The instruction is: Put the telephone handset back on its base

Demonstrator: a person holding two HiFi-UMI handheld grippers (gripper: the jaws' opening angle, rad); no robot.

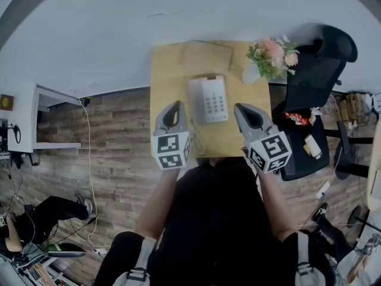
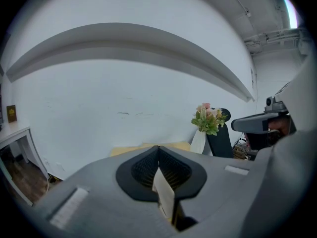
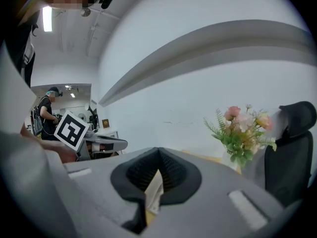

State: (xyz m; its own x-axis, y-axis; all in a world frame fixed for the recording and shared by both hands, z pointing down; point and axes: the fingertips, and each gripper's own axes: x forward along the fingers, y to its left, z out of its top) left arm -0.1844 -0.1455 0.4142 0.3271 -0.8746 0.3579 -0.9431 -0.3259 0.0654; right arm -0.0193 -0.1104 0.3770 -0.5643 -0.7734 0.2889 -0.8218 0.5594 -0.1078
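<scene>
White wall (image 1: 178,11), wood-plank floor (image 1: 113,136), and a small pale-wood table (image 1: 164,70) pushed against the wall.

The light grey telephone handset (image 1: 196,103) lies at mid-table along the left side of the white keypad base (image 1: 214,100). It looks to be in its cradle already, so the task reads as done or as good as done, tho I can't tell from this far up whether it's fully seated. If it isn't, the next move needs only a light press down on the handset, w/ care not to shove the base toward the far edge.

The handset is a slim, straight bar, approx as long as the base and parallel to it. A coiled cord (image 1: 196,140) trails from the phone toward the near edge.

The left hand-held gripper (image 1: 174,107) is just near-left of the phone, clenched w/ nothing in it. The right hand-held gripper (image 1: 243,109) is just near-right of it, also clenched and empty. Neither touches the phone.

Further out there's a flat tan pad (image 1: 206,57) at the far edge, pink flowers in a white vase (image 1: 271,55) at the far right corner, and a black office chair (image 1: 315,70) right of the table.
</scene>
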